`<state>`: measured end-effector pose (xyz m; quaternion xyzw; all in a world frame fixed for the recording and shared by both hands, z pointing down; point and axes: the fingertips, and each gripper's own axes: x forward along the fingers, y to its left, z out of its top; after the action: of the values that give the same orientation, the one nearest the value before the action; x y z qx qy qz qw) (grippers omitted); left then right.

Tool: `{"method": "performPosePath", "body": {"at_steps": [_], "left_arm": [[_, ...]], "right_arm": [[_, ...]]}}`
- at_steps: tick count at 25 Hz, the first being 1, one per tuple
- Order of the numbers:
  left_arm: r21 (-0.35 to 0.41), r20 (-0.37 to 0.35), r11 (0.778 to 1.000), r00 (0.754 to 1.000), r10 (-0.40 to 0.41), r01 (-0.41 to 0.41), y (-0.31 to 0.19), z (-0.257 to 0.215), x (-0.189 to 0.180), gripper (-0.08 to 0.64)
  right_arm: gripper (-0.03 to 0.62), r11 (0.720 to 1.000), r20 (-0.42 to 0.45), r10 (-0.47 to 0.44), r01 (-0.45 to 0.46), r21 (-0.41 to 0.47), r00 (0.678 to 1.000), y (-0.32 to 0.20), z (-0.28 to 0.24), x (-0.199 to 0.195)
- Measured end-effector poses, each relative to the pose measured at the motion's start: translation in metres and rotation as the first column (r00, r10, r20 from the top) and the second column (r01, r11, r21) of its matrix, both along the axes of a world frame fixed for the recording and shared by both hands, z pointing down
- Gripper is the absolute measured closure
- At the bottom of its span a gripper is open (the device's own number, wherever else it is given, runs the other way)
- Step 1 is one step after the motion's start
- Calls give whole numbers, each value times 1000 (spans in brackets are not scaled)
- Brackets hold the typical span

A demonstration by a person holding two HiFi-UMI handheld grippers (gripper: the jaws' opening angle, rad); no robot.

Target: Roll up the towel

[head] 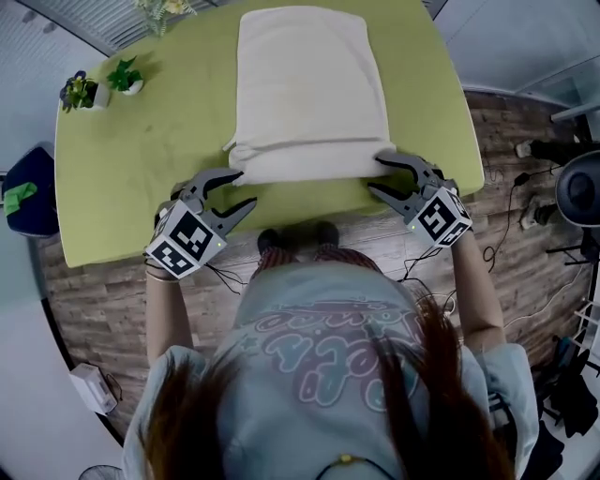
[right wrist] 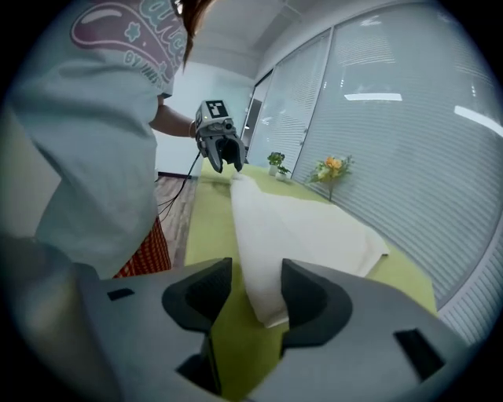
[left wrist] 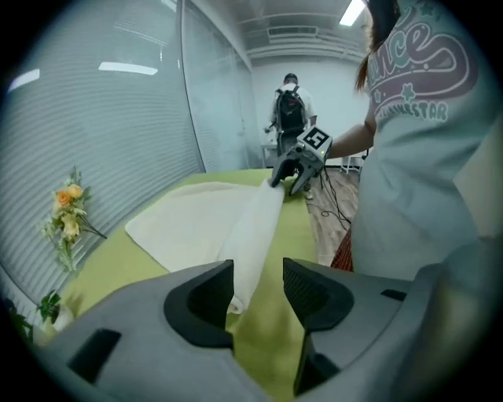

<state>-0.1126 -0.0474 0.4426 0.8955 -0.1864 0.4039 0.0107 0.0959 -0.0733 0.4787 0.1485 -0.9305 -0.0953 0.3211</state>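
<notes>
Left gripper [left wrist: 258,276] jaws wide apart and pinching nothing, with the left end of the towel [head: 305,94] roll just ahead between them. Right gripper [right wrist: 256,275] also wide, with the roll's right end between its jaws, ungripped. The towel lies flat on the green table [head: 131,159], near edge rolled.

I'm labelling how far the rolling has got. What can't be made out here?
- Turns in the towel's roll: left gripper view, the left gripper's tongs partly cover the roll's end.
- Whether the right gripper touches the towel: head view, seen from above, too close to tell.
- The flowers: head view, cut off by the top edge.
</notes>
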Motion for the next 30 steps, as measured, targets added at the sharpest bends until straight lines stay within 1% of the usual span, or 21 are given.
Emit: {"method": "performPosePath", "body": {"at_steps": [2, 4, 5, 7, 10, 13, 17, 19, 21, 23, 24, 25, 27, 28, 30], "left_arm": [[7, -40, 1000, 999, 13, -13, 3, -16, 7, 367], [-28, -58, 998, 997, 54, -55, 11, -18, 20, 368], [-46, -50, 996, 996, 71, -73, 12, -12, 24, 367], [-65, -20, 995, 997, 78, -80, 6, 7, 25, 367], [-77, 0, 996, 999, 50, -50, -12, 24, 17, 367], [-45, 90, 998, 994, 57, -53, -27, 32, 6, 360], [5, 234, 994, 967, 104, -109, -39, 43, -8, 353], [36, 281, 990, 952, 121, -136, -42, 51, -10, 353], [75, 297, 985, 946, 126, -155, -44, 54, -8, 348], [87, 285, 984, 950, 126, -156, -45, 54, -7, 341], [89, 278, 985, 953, 120, -150, -45, 54, -7, 342], [100, 275, 985, 955, 106, -138, -46, 53, -8, 346], [150, 279, 982, 958, 66, -111, -52, 50, -10, 511], [168, 275, 981, 960, 48, -97, -53, 48, -11, 509], [155, 239, 986, 971, 22, -61, -47, 45, -12, 511]], "right_arm": [[403, 999, 36, 32, -31, -42, 999, -7, 0, 1], [403, 996, 62, 55, -50, -71, 997, -13, -1, 1], [403, 995, 69, 63, -57, -79, 996, -15, -1, 2], [403, 993, 82, 76, -68, -92, 994, -20, -1, 3], [403, 992, 91, 71, -60, -110, 993, -23, -1, 1], [403, 993, 75, 44, -35, -113, 996, -22, -1, 1], [403, 997, 27, 12, -10, -76, 1000, -24, 1, 3], [403, 999, -12, 3, -4, -37, 1000, -26, 3, 5], [403, 1000, -63, -6, 8, 28, 998, -29, 6, 8], [406, 997, -86, -2, 8, 77, 996, -31, 9, 9], [426, 996, -85, 6, 2, 92, 996, -33, 10, 8], [469, 995, -82, 13, -5, 103, 997, -34, 9, 9], [499, 993, -74, 21, -12, 117, 997, -35, 7, 10], [507, 993, -70, 22, -13, 120, 997, -34, 6, 10], [518, 993, -70, 18, -9, 122, 997, -28, 5, 12]]}}
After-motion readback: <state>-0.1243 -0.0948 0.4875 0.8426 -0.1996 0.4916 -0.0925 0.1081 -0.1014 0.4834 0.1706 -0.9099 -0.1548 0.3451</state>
